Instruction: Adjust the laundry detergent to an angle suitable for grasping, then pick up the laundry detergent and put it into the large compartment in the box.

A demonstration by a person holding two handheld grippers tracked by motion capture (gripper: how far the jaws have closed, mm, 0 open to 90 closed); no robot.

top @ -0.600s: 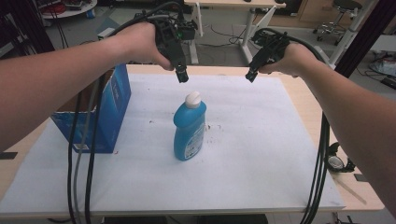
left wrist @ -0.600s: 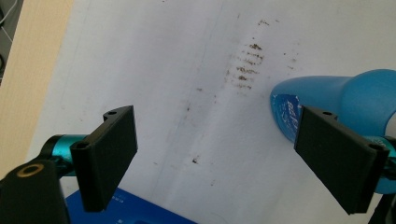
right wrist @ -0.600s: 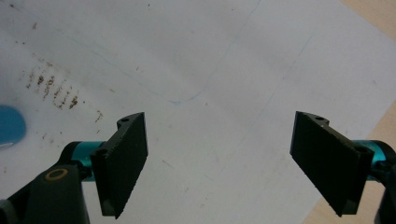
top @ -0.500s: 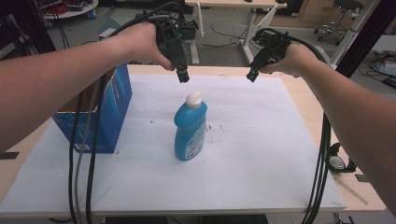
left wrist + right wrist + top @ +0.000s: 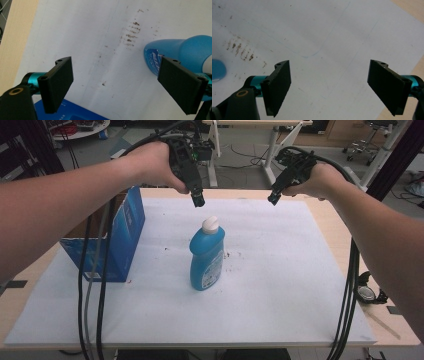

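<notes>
White foam sheet (image 5: 280,270) over a pale wooden table (image 5: 345,235), workshop clutter and desk legs along the top of the high view. Centre of that frame: blue bottle (image 5: 206,255) standing upright with a white cap (image 5: 210,224), well apart from the open blue box (image 5: 117,240) at centre left. Left gripper (image 5: 198,200) hanging just above and slightly left of the cap, jaws apart, nothing between them. Right gripper (image 5: 273,199) up at the right of the bottle, also empty, clear of it.

Left gripper view: both black jaws spread wide at the bottom corners; bottle (image 5: 180,53) lying at the right edge, partly behind the right-hand jaw, not between the pads; a corner of the box (image 5: 75,112) at the bottom; brown specks on the sheet in the upper middle.

Right gripper view: jaws wide and empty over bare sheet; a sliver of the bottle (image 5: 217,69) at the left edge, well outside the gap.

Likely step: reaching for the bottle. Best to centre the left gripper over the neck first, then lower with the jaws kept wide, then close squarely on the body rather than the cap, to avoid tipping so tall a thing.
</notes>
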